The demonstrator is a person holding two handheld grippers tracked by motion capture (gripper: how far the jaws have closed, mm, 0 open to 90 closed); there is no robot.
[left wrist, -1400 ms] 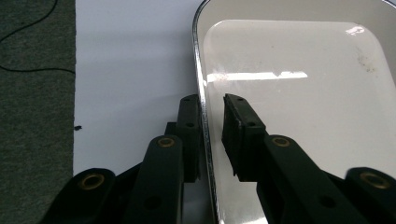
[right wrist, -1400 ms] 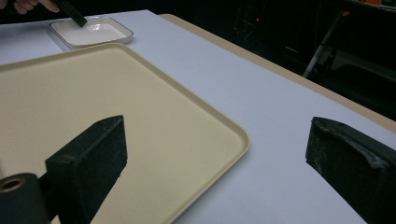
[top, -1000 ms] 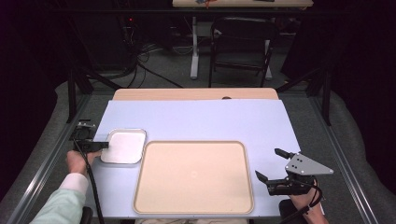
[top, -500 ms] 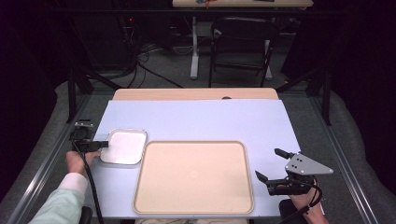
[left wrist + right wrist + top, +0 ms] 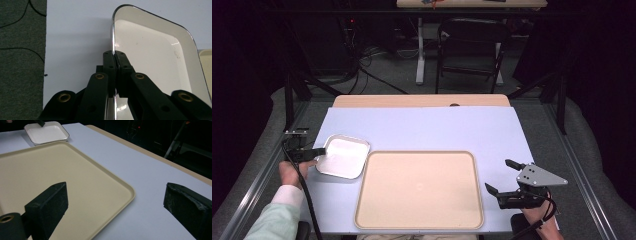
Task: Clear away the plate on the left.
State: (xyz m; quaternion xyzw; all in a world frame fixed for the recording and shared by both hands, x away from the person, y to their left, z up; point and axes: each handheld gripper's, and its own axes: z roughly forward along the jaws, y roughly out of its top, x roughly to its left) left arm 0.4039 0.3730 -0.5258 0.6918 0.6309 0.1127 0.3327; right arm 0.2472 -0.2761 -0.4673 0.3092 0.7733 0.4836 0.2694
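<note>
The grip is made: the left gripper (image 5: 115, 62) has its jaws pinched tight on the near rim of the small white dish (image 5: 343, 156), which sits just left of the tan tray (image 5: 419, 189), its corner beside the tray's far left corner and slightly turned. Judging by that, the dish seems bound for the tray, whose surface is bare, so the carry and the set-down are all left to do. The right gripper (image 5: 504, 177) waits just right of the tray, jaws spread wide and holding nothing.
</note>
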